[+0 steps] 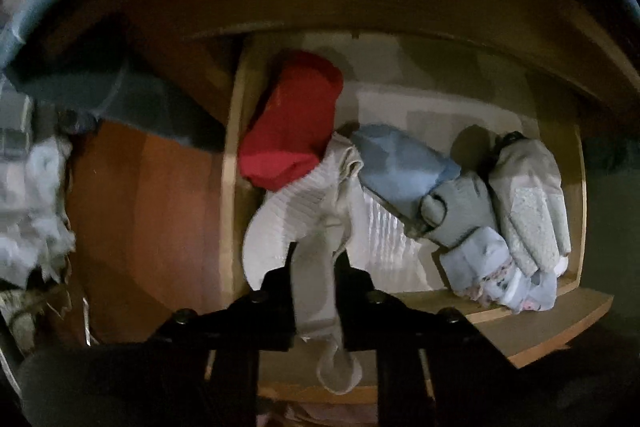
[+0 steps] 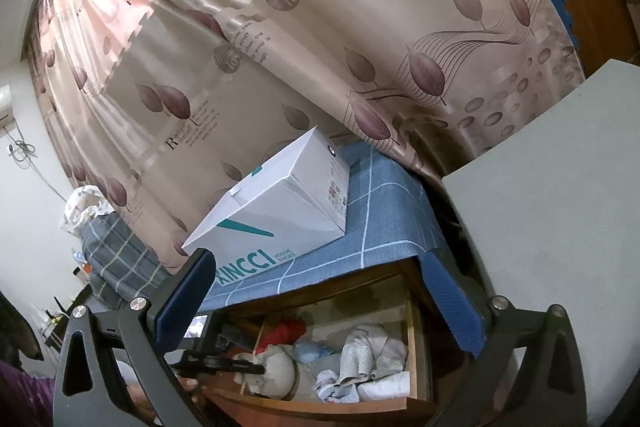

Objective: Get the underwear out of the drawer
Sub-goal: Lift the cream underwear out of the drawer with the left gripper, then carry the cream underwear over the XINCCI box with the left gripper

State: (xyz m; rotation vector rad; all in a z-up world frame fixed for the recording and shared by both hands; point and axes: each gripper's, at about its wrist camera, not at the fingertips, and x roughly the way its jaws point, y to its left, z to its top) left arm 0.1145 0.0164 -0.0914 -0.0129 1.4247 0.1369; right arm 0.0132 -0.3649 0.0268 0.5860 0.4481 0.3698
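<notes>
The wooden drawer is pulled open and holds several folded clothes. My left gripper is shut on a beige piece of underwear, whose strap hangs down between the fingers. A red cloth, a blue cloth and grey-white garments lie in the drawer around it. In the right wrist view the drawer lies below, and the left gripper holds the beige underwear at the drawer's front left. My right gripper is open and empty, held above the drawer.
A white shoe box stands on the blue checked cloth that covers the cabinet top. A patterned curtain hangs behind. A grey flat surface is at the right. White crumpled cloth lies left of the drawer.
</notes>
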